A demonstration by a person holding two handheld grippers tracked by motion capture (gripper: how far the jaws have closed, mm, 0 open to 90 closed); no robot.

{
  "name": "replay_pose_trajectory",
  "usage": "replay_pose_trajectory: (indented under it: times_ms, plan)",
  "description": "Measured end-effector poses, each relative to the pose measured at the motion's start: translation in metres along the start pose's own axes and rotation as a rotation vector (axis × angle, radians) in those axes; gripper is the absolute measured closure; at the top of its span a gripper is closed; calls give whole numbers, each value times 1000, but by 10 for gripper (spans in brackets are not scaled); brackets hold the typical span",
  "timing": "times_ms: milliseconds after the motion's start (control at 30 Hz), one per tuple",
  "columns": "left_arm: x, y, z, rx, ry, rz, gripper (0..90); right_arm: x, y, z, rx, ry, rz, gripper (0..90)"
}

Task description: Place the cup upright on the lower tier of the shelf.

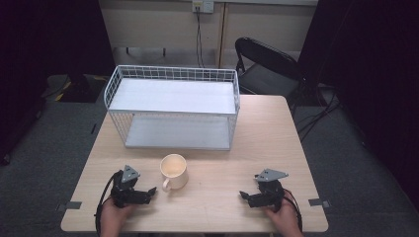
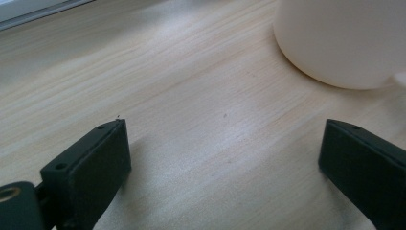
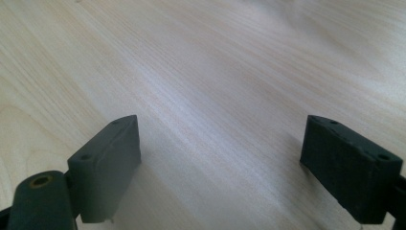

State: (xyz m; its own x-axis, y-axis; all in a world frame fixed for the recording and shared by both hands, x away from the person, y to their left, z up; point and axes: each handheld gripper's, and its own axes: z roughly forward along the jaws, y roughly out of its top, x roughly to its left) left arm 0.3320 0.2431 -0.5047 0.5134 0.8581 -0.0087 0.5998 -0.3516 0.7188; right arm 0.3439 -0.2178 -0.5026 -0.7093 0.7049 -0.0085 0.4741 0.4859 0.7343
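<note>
Your left gripper (image 1: 146,192) rests low on the near left part of the wooden table (image 1: 276,143), jaws spread wide with nothing between them. In the left gripper view (image 2: 225,153) bare wood lies between the 2 black jaws, and the cream mug (image 2: 344,38) stands just ahead and to the right of them, not touching either jaw.

From the high view, the mug (image 1: 174,171) sits upright near the table's middle, just beside your left gripper on its right, with the handle turned toward your side of the table. It appears empty. It stands in front of the white wire rack (image 1: 173,106), close to the rack's lower shelf but apart from it.

Your right gripper (image 1: 247,197) rests on the near right part of the table, well apart from the mug. Its jaws also stand apart; the right gripper view (image 3: 220,158) shows plain wood grain between them.

Both rack shelves look bare. A black folding chair (image 1: 267,64) stands beyond the table's far right corner.
</note>
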Motion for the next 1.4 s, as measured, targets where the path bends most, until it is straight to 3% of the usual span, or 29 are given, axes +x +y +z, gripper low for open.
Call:
replay_pose_trajectory:
  times_ms: [67, 200, 267, 333, 667, 800, 1033, 1400]
  plan:
    - [0, 3, -1, 34, 11, -19, 18, 0, 0, 0, 0, 0, 0, 129]
    - [1, 5, -3, 48, 21, -29, 50, 0, 0, 0, 1, 2, 0, 127]
    - [0, 7, -5, 45, 11, -21, 182, 0, 0, 0, 1, 4, -1, 127]
    - [0, 10, -7, 57, 5, -21, 155, 0, 0, 0, 1, 4, -1, 127]
    - [-3, 21, -18, 29, -42, -38, 187, -1, 0, 0, 0, 7, -3, 127]
    - [-9, 28, -26, 44, -50, 3, 187, -1, 0, 0, 0, 7, -3, 127]
    - [-12, 36, -35, 46, -81, 10, 204, -1, 0, 0, 0, 8, -3, 127]
    - [-13, 49, -45, 27, -93, 11, 241, -1, 0, 0, 0, 7, -3, 127]
